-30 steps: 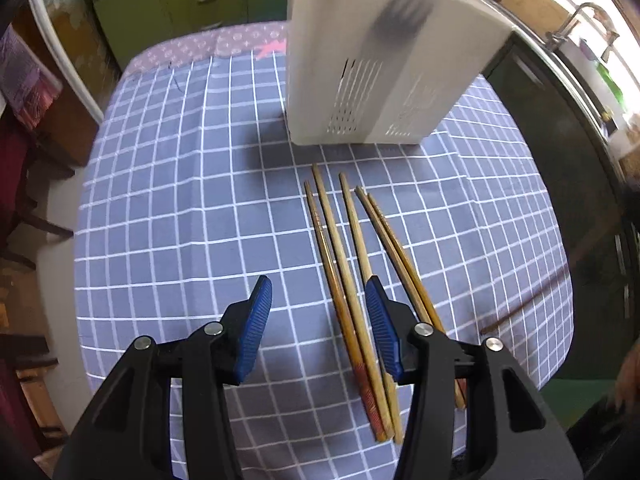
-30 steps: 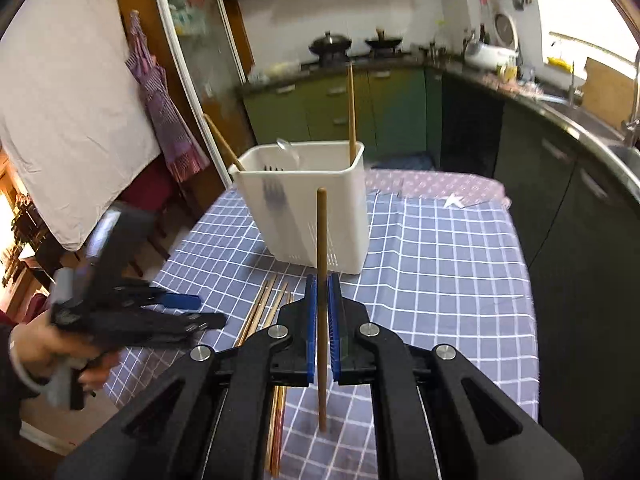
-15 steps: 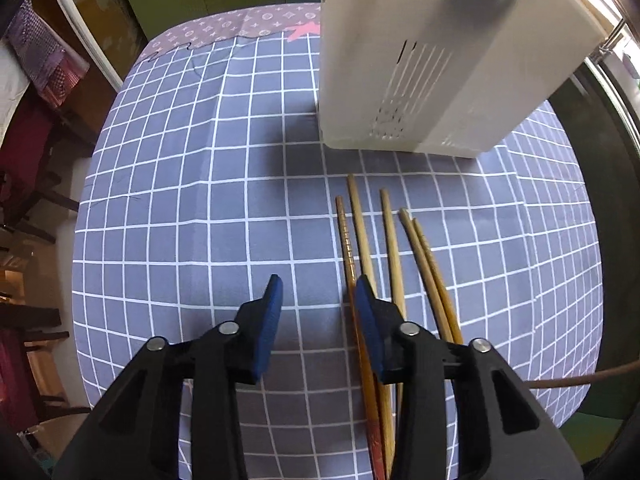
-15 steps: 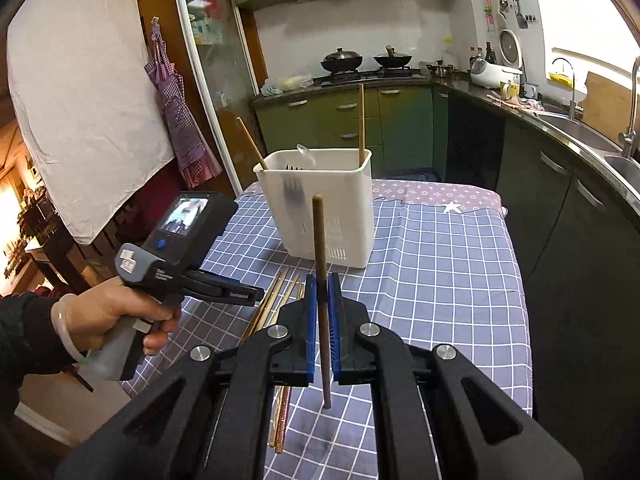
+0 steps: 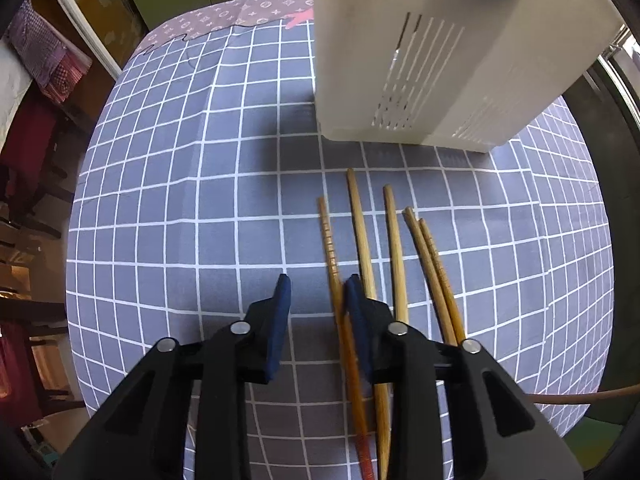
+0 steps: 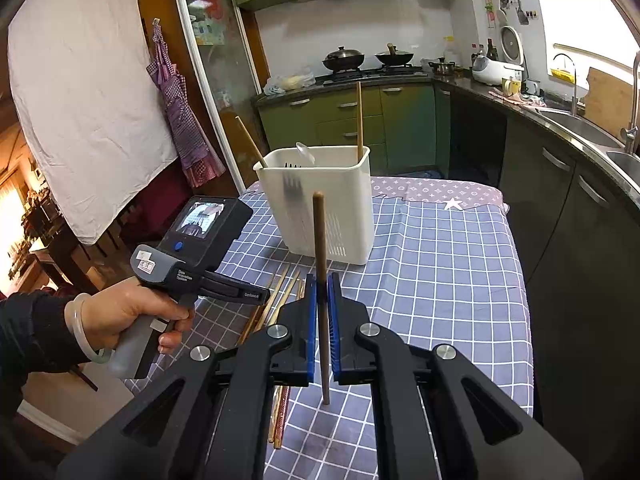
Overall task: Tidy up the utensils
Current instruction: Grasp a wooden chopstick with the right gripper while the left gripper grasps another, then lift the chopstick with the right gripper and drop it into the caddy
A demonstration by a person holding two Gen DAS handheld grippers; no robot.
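Right gripper [image 6: 323, 312] pinches a brown wooden chopstick [image 6: 320, 248] upright as the spread left gripper [image 5: 314, 300] hovers over five loose wooden chopsticks [image 5: 394, 248] near the white slotted plastic caddy [image 5: 432, 60] on the grey checked tablecloth [image 5: 180, 200].

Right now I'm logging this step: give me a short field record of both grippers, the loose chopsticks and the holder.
left gripper: open, low over the leftmost loose chopstick
right gripper: shut on one upright chopstick
loose chopsticks: five, flat on the checked tablecloth
white utensil holder: upright behind them, chopsticks, fork and spoon inside
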